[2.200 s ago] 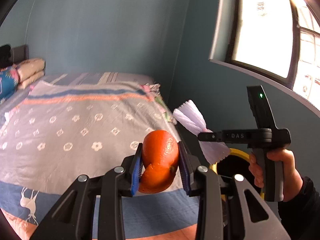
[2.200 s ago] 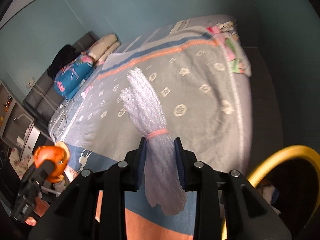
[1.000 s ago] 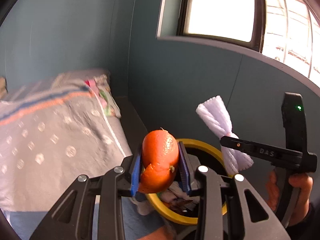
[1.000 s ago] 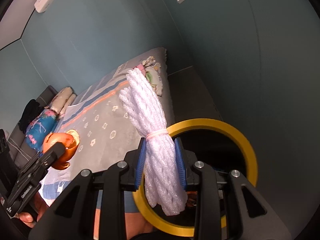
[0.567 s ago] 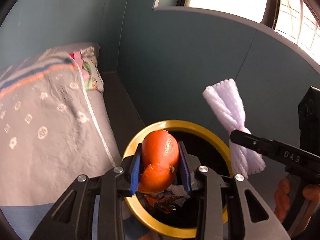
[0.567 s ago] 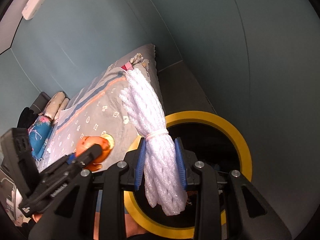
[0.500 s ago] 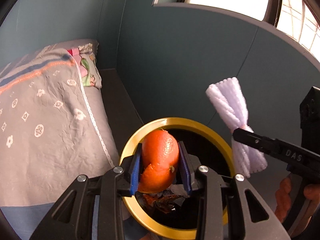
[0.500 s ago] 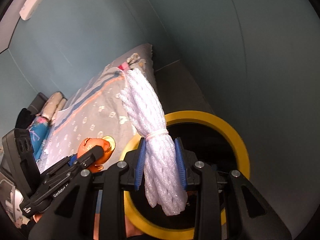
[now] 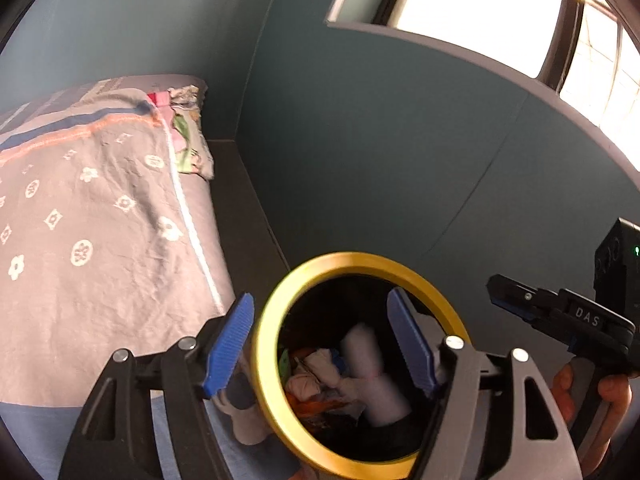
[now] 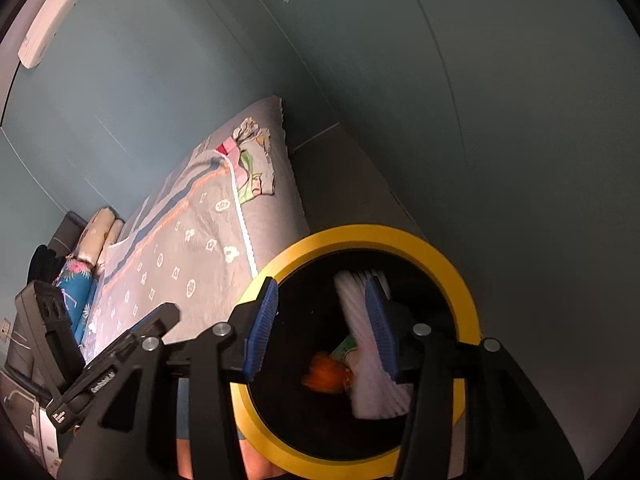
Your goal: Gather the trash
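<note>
Yellow-rimmed bin (image 9: 267, 364) sits beside the bed (image 9: 100, 216), under both my grippers. My left gripper (image 9: 320, 340) and right gripper (image 10: 320, 320), marked "DAS", have just spread their jaws, nothing clamped. Orange peel (image 10: 326, 372) and white foam netting (image 10: 372, 376) lie inside the bin.

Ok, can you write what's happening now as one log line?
left tool: open, empty | right tool: open, empty | orange peel, foam net: inside bin

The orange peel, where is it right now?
The orange peel lies inside the black bin with the yellow rim, low in the right wrist view, just left of the white foam net among the other trash.
</note>
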Tool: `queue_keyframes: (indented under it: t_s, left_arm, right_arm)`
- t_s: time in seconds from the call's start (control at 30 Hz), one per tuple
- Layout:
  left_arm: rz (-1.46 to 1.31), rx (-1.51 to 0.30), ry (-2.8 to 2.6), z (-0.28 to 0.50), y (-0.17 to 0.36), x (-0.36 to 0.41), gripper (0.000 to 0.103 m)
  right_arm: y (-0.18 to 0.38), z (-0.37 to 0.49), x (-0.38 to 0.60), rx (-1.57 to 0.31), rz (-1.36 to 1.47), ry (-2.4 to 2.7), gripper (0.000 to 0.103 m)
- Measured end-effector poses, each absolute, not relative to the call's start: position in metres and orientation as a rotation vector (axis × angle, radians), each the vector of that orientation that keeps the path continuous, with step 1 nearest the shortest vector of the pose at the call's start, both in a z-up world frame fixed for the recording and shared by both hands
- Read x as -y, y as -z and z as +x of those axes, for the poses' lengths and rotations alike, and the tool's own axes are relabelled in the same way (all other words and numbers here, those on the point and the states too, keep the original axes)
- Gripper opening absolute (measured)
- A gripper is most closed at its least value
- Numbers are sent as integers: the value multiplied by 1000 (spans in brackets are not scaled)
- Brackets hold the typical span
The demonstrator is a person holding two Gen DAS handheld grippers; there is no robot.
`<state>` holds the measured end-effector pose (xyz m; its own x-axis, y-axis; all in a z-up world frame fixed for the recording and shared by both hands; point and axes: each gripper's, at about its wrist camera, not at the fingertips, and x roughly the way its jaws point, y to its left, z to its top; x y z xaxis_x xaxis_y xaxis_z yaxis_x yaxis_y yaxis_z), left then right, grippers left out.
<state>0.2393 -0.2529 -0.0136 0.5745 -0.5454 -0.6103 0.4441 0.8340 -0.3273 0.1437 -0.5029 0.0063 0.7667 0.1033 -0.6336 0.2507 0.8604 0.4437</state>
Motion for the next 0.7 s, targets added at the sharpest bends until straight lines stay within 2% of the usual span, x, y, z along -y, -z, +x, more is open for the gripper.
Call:
queue_keyframes:
  t_s: [0.23, 0.57, 0.63, 0.7]
  left_arm:
    - [-149, -727, 503, 230, 5, 205, 66]
    - [-166, -705, 327, 209, 7, 110, 68]
    - [-177, -695, 291, 202, 7, 87, 73]
    - [-192, -684, 254, 196, 7, 65, 78]
  right_arm:
    - [-11, 153, 491, -747, 509, 61, 44]
    - [-7, 195, 391, -846, 391, -105, 45]
    - [-8, 199, 371, -855, 364, -128, 48]
    - [-8, 204, 344, -863, 338, -149, 60]
